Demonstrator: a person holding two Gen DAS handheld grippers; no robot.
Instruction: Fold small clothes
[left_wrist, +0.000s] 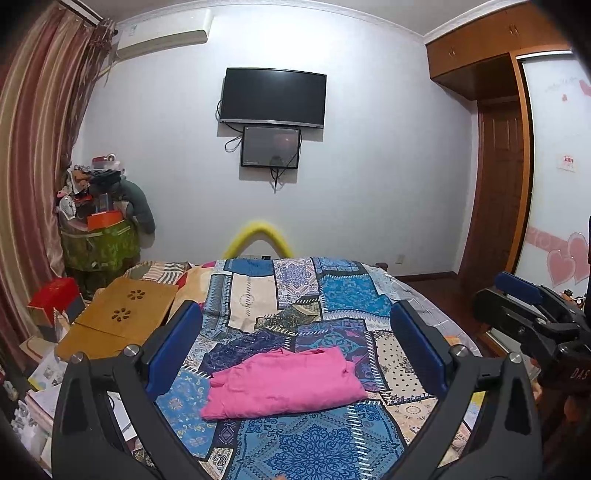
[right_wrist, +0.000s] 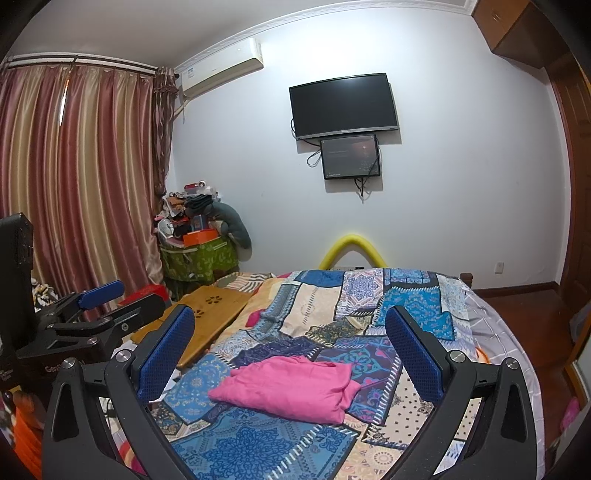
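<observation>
A pink garment (left_wrist: 284, 382) lies folded into a flat bundle on the patchwork bedspread (left_wrist: 310, 295). My left gripper (left_wrist: 295, 314) hovers above and before it, wide open, with nothing between its blue pads. In the right wrist view the same pink garment (right_wrist: 288, 387) rests on the bedspread (right_wrist: 354, 295), and my right gripper (right_wrist: 291, 317) hangs over it, also wide open and empty. The right gripper (left_wrist: 517, 291) shows at the right edge of the left wrist view; the left gripper (right_wrist: 110, 295) shows at the left edge of the right wrist view. Neither touches the cloth.
A wooden lap tray (left_wrist: 122, 314) lies at the bed's left side beside papers and a red box (left_wrist: 55, 295). A yellow foam arch (left_wrist: 258, 236) stands at the bed's far end. Curtains (right_wrist: 74, 166), a cluttered green bin (right_wrist: 199, 254), wall screens (right_wrist: 343, 107) and a wardrobe (left_wrist: 498, 147) surround the bed.
</observation>
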